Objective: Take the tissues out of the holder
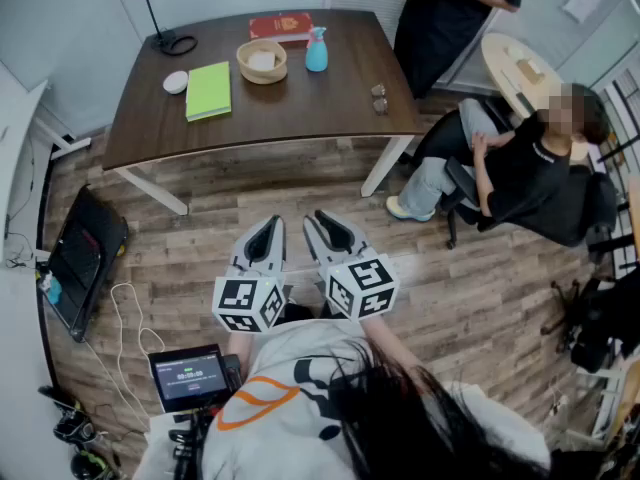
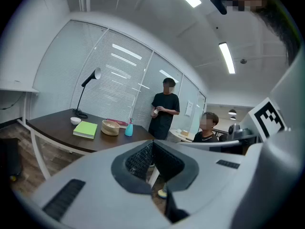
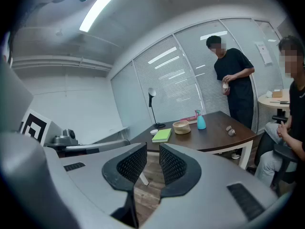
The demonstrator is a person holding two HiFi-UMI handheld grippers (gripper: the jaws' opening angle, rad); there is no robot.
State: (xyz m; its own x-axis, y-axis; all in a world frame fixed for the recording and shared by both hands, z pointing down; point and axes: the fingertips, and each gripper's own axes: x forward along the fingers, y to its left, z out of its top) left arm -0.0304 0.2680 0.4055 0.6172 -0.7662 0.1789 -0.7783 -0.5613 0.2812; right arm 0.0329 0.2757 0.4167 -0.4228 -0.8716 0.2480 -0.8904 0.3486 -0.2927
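A round woven holder (image 1: 262,62) with white tissues inside stands on the far half of the brown table (image 1: 300,108). It also shows in the left gripper view as the holder (image 2: 110,127) and in the right gripper view as the holder (image 3: 181,126). Both grippers hang side by side over the wooden floor, well short of the table. My left gripper (image 1: 264,236) (image 2: 151,145) has its pads meeting at the tips, with nothing held. My right gripper (image 1: 332,230) (image 3: 152,152) shows a narrow gap between its pads, and that gap is empty.
On the table are a green book (image 1: 208,90), a blue bottle (image 1: 316,51), a red book (image 1: 281,26), a white bowl (image 1: 175,81) and a lamp base (image 1: 172,41). One person sits on a chair (image 1: 520,168) at right; another stands (image 1: 450,8) behind the table. A tablet (image 1: 188,376) is near my left.
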